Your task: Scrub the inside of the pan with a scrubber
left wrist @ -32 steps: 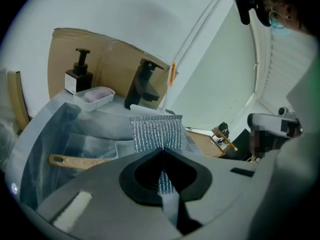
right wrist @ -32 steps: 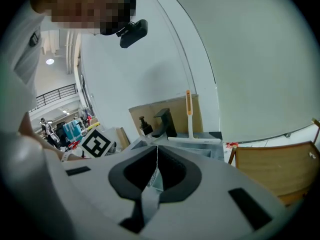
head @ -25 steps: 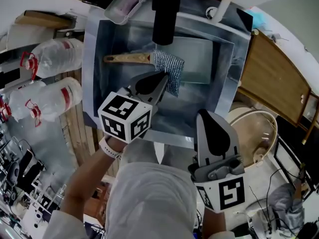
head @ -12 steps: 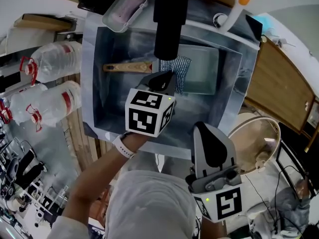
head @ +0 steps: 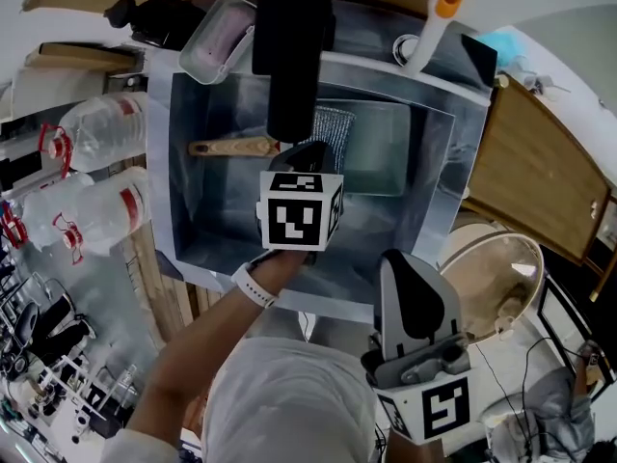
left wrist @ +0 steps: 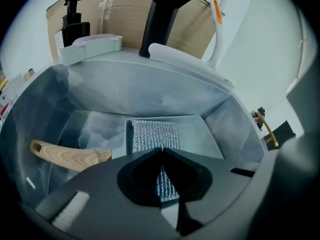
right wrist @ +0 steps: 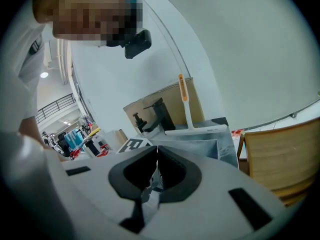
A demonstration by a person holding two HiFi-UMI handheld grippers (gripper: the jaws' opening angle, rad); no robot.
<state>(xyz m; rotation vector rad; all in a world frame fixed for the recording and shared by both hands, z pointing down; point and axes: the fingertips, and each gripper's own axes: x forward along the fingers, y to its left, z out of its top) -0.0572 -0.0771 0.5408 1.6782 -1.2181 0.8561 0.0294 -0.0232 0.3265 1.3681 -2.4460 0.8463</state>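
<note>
A rectangular metal pan (head: 386, 152) with a wooden handle (head: 227, 148) lies in the steel sink (head: 453, 162). A silver mesh scrubber (head: 337, 123) lies inside the pan at the handle end. My left gripper (head: 311, 148) reaches down into the sink, its tips on the scrubber. In the left gripper view the jaws (left wrist: 161, 150) are closed on the scrubber (left wrist: 155, 134), and mesh shows in the slit between them. My right gripper (head: 403, 257) hangs outside the sink's near edge. It is shut (right wrist: 157, 149) and holds nothing.
A black faucet (head: 289, 56) overhangs the pan's left part and hides some of the scrubber. A lidded tray (head: 217, 37) sits on the sink's far rim. Plastic bottles (head: 96, 123) lie to the left. To the right are a wooden board (head: 535, 162) and a round bowl (head: 496, 278).
My left gripper has moved forward over the sink and further into the pan, and the scrubber went with it and now lies flatter. The right gripper has hardly moved.
</note>
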